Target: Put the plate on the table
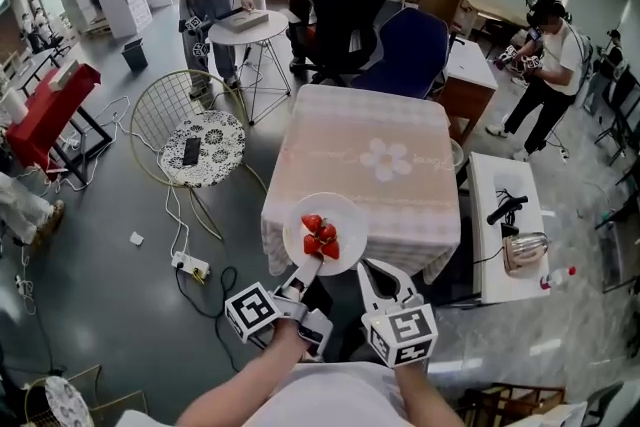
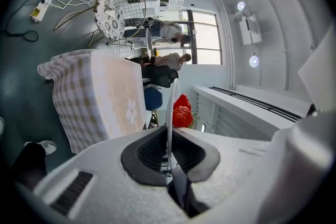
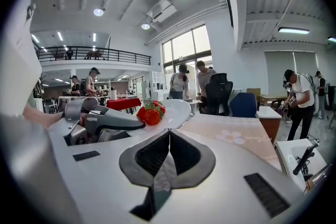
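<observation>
The tablecloth (image 1: 350,115) has script too faint to read. Left gripper (image 1: 305,267) pinches the plate (image 1: 346,211) rim; right gripper (image 1: 378,273) has its jaws pressed together, empty.

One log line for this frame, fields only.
left gripper: shut on plate rim | right gripper: shut, empty | plate: carries strawberries, over table near edge, not set down

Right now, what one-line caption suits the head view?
Left gripper holds a white plate of strawberries by its rim at the near edge of the cloth-covered table; right gripper shut, empty.
</observation>
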Demonstrator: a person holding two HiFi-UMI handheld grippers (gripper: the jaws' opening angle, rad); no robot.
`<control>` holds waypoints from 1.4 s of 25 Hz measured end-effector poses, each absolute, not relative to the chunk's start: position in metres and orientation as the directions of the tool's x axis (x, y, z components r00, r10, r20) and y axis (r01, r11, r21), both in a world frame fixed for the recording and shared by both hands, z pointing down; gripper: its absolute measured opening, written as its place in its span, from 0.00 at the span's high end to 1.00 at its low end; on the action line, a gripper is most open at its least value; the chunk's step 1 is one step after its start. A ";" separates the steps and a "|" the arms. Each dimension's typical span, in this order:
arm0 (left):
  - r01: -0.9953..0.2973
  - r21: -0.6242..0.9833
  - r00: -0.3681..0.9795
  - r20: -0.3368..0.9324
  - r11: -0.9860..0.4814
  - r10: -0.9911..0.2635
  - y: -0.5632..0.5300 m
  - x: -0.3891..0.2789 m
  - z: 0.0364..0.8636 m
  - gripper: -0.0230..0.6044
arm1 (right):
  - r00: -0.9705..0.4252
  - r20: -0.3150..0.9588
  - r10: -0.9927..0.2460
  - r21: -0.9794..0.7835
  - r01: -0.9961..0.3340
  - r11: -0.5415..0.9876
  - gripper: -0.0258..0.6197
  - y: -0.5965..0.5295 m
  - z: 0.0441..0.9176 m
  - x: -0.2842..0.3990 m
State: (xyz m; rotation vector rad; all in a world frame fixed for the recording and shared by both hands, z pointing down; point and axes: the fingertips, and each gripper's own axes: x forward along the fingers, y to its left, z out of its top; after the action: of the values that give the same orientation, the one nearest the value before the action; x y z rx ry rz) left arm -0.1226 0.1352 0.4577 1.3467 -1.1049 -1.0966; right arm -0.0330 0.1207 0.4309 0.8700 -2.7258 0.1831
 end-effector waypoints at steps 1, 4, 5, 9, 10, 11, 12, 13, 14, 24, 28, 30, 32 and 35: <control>-0.049 0.998 0.157 -0.036 -0.044 -0.987 0.131 -0.124 0.459 0.92 | -0.785 0.294 -0.545 -0.040 -0.580 0.813 0.95 0.115 0.433 -0.034; -0.062 0.998 0.151 -0.019 -0.029 -0.988 0.112 -0.123 0.465 0.92 | -0.792 0.290 -0.537 -0.047 -0.572 0.819 0.95 0.094 0.436 -0.035; -0.065 0.998 0.148 -0.015 -0.025 -0.989 0.104 -0.122 0.466 0.92 | -0.795 0.290 -0.532 -0.054 -0.569 0.821 0.95 0.085 0.436 -0.035; -0.075 0.997 0.135 0.017 0.007 -0.991 0.067 -0.118 0.473 0.92 | -0.810 0.299 -0.505 -0.088 -0.550 0.830 0.95 0.048 0.447 -0.028; -0.078 0.997 0.134 0.028 0.017 -0.991 0.057 -0.116 0.475 0.92 | -0.811 0.300 -0.502 -0.097 -0.550 0.830 0.95 0.038 0.448 -0.025; -0.080 0.996 0.134 0.037 0.027 -0.990 0.047 -0.113 0.476 0.92 | -0.810 0.303 -0.502 -0.103 -0.551 0.828 0.95 0.027 0.449 -0.022; -0.083 0.996 0.134 0.044 0.033 -0.990 0.037 -0.110 0.476 0.92 | -0.809 0.307 -0.502 -0.108 -0.554 0.826 0.95 0.017 0.449 -0.019; -0.084 0.996 0.136 0.047 0.036 -0.990 0.027 -0.107 0.476 0.92 | -0.808 0.310 -0.500 -0.113 -0.554 0.825 0.95 0.006 0.450 -0.015; -0.086 0.996 0.139 0.048 0.036 -0.989 0.016 -0.103 0.475 0.92 | -0.811 0.311 -0.496 -0.119 -0.551 0.826 0.95 -0.005 0.451 -0.012; -0.091 0.994 0.119 0.076 0.065 -0.990 -0.066 -0.077 0.472 0.92 | -0.839 0.302 -0.453 -0.181 -0.517 0.837 0.95 -0.091 0.452 0.011; -0.115 0.991 0.105 0.086 0.073 -0.991 -0.086 -0.075 0.469 0.92 | -0.855 0.294 -0.428 -0.195 -0.492 0.849 0.95 -0.113 0.451 0.014; -0.119 0.990 0.098 0.087 0.075 -0.991 -0.095 -0.073 0.469 0.92 | -0.861 0.290 -0.417 -0.196 -0.480 0.855 0.95 -0.121 0.451 0.015; -0.118 0.990 0.089 0.090 0.079 -0.992 -0.100 -0.071 0.469 0.92 | -0.868 0.283 -0.408 -0.198 -0.469 0.861 0.95 -0.128 0.451 0.017; -0.116 0.990 0.080 0.088 0.079 -0.993 -0.108 -0.069 0.469 0.92 | -0.876 0.271 -0.398 -0.207 -0.457 0.865 0.95 -0.136 0.451 0.019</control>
State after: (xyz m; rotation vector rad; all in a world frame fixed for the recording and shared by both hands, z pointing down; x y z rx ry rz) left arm -0.0685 -0.1081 0.4691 1.2673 -1.2666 -1.0293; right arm 0.0187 -0.1364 0.4514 0.6554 -2.8190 0.3925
